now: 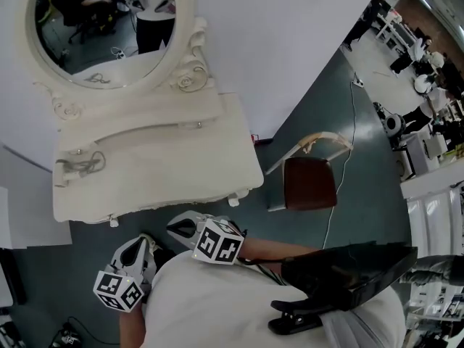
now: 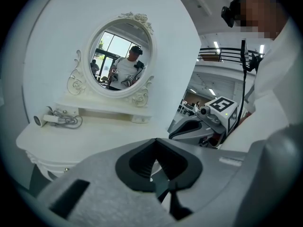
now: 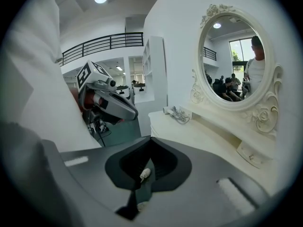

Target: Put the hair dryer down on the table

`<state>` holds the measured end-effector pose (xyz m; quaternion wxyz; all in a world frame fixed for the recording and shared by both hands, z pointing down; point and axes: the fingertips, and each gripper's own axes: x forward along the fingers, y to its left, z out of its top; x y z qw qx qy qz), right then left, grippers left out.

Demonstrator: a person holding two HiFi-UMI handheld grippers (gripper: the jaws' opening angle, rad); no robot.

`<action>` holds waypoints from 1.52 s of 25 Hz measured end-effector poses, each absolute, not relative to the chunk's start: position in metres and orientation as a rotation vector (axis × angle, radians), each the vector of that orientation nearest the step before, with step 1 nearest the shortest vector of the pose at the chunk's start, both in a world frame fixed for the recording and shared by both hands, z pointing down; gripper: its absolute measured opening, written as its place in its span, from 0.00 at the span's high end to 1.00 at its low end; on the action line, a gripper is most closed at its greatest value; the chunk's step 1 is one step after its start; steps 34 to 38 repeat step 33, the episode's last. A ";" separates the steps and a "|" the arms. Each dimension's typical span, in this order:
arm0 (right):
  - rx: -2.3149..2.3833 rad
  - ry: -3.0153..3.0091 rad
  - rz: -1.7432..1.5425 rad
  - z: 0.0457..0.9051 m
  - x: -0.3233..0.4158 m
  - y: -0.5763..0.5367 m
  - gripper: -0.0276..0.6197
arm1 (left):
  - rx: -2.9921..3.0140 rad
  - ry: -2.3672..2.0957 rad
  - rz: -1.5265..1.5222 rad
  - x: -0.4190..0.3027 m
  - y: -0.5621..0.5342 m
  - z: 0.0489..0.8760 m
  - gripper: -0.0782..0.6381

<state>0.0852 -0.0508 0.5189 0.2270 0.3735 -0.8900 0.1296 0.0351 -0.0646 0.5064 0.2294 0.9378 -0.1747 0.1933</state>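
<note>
My head view looks steeply down on the vanity tabletop (image 1: 159,165) and oval mirror (image 1: 105,27). Both gripper views sit low, well back, facing that same mirror from opposite sides.

The head view's edge crops the mirror (image 1: 101,35); the hair dryer (image 1: 72,167) is tiny and indistinct.
</note>
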 end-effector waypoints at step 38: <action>1.037 -2.399 0.364 0.539 0.090 -0.074 0.96 | 2.557 -0.414 0.542 0.041 -0.092 0.529 0.89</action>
